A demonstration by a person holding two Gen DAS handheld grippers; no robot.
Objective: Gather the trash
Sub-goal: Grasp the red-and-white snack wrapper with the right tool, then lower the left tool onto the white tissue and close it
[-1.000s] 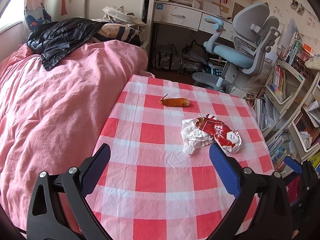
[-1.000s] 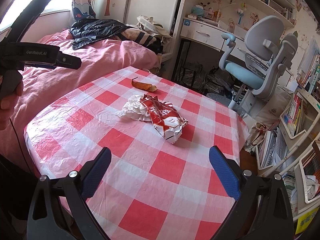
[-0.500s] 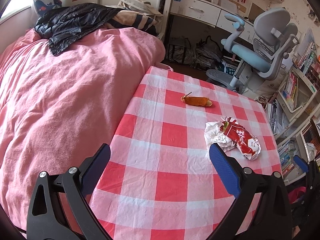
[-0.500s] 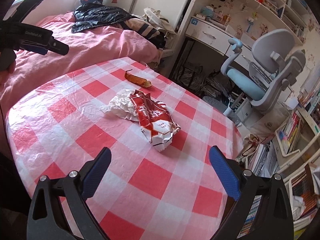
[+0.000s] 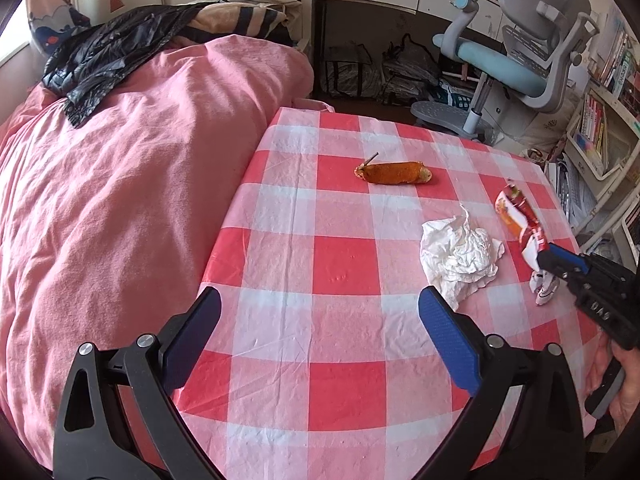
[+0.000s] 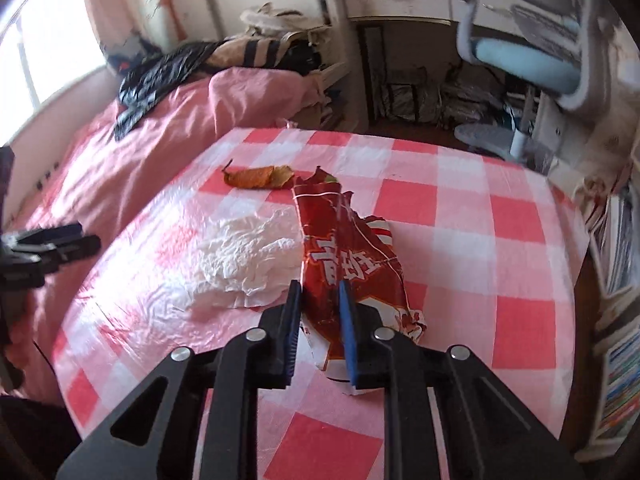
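Note:
A red snack wrapper [image 6: 348, 256] lies on the red-and-white checked table [image 6: 460, 208]. My right gripper [image 6: 320, 292] is shut on its near end. In the left wrist view the wrapper [image 5: 518, 220] stands tilted up from the cloth in the right gripper [image 5: 546, 258]. A crumpled white tissue [image 5: 460, 254] lies just left of the wrapper and shows in the right wrist view [image 6: 248, 260]. An orange peel [image 5: 394, 173] lies farther back and shows in the right wrist view [image 6: 258, 177]. My left gripper [image 5: 320, 332] is open and empty above the table's near part.
A bed with a pink cover [image 5: 120, 184] borders the table on the left, with a black jacket [image 5: 108, 52] on it. A grey-blue desk chair [image 5: 516, 52] and a desk stand behind. Bookshelves [image 5: 600, 136] line the right side.
My right gripper has moved in and closed on the red wrapper, lifting its end. My left gripper has shifted left and stayed open. The tissue now lies apart from the wrapper.

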